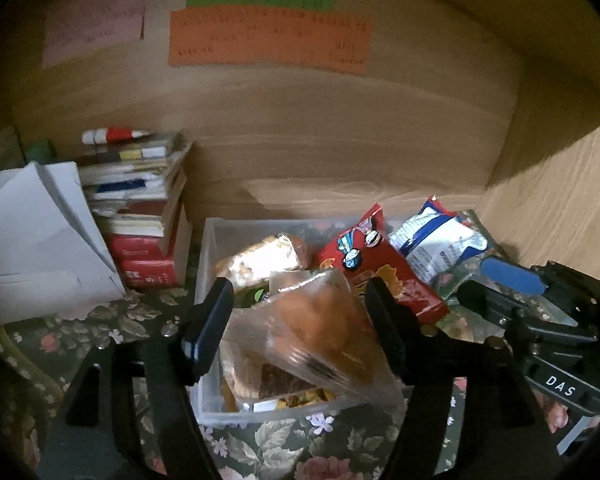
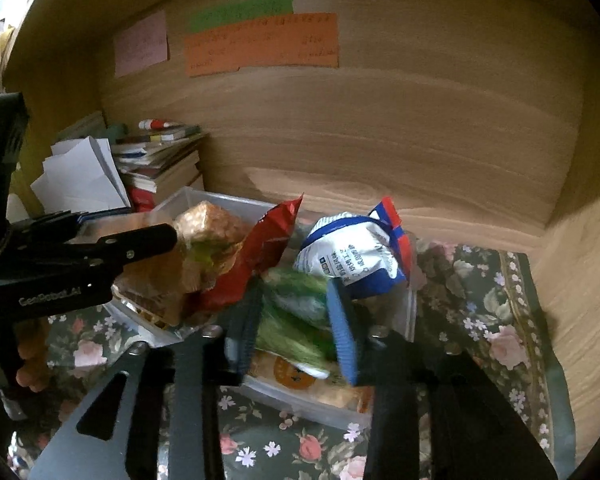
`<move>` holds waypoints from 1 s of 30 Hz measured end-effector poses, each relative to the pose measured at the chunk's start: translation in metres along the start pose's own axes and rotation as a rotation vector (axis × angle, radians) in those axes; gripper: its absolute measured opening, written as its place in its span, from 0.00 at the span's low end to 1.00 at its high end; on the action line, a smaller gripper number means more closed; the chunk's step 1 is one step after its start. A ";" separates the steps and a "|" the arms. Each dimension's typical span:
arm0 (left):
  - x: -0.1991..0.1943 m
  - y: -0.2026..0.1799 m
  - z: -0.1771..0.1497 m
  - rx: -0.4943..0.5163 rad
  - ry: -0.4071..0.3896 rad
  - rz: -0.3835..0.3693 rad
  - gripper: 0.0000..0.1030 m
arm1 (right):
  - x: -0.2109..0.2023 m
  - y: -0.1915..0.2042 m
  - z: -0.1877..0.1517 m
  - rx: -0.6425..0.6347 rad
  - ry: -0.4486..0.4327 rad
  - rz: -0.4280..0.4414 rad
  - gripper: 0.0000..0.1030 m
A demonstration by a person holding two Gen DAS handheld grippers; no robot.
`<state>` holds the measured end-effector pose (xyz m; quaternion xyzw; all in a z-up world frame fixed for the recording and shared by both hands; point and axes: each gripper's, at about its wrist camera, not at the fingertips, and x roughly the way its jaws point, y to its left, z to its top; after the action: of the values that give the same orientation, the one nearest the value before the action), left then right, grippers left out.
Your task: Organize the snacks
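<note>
In the left wrist view my left gripper (image 1: 298, 292) hangs over a clear plastic bin (image 1: 208, 248) of snacks. A clear bag with an orange pastry (image 1: 312, 320) stands between its jaws; the left pad is off it, so the gripper is open. In the right wrist view my right gripper (image 2: 296, 292) is over a second clear bin (image 2: 300, 400). A blurred green packet (image 2: 296, 320) sits between its parted jaws, not pinched. A red snack bag (image 2: 264, 256) and a white-and-blue bag (image 2: 352, 256) lean behind it. A golden wrapped snack (image 1: 260, 260) lies at the back of the left bin.
Everything sits in a wooden alcove on a dark floral cloth (image 2: 492, 320). A stack of books (image 1: 140, 216) and white folded paper (image 1: 36, 240) fill the left side. Coloured notes (image 1: 268, 36) hang on the back wall. A person's fingers (image 2: 32, 364) show under the left gripper's body.
</note>
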<state>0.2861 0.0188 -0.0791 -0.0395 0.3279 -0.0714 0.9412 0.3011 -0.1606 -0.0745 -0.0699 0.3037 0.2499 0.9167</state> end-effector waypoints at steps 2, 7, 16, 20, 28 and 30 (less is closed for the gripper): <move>-0.010 0.000 0.000 0.001 -0.023 0.006 0.66 | -0.011 -0.001 0.002 0.006 -0.025 -0.004 0.45; -0.052 -0.003 0.000 0.008 -0.114 0.022 0.67 | -0.038 -0.001 0.010 0.025 -0.088 0.004 0.47; -0.139 -0.011 -0.005 0.012 -0.293 0.054 0.67 | -0.109 0.010 0.015 0.043 -0.231 0.009 0.50; -0.173 -0.018 -0.014 0.022 -0.353 0.058 0.67 | -0.143 0.017 0.013 0.046 -0.299 0.010 0.55; -0.218 -0.033 -0.037 0.043 -0.436 0.071 0.82 | -0.189 0.036 0.001 0.027 -0.382 0.012 0.70; -0.227 -0.036 -0.042 0.051 -0.454 0.075 0.85 | -0.193 0.041 -0.002 0.026 -0.388 0.015 0.75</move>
<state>0.0801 0.0182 0.0313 -0.0185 0.1070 -0.0341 0.9935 0.1464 -0.2060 0.0386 -0.0063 0.1249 0.2615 0.9571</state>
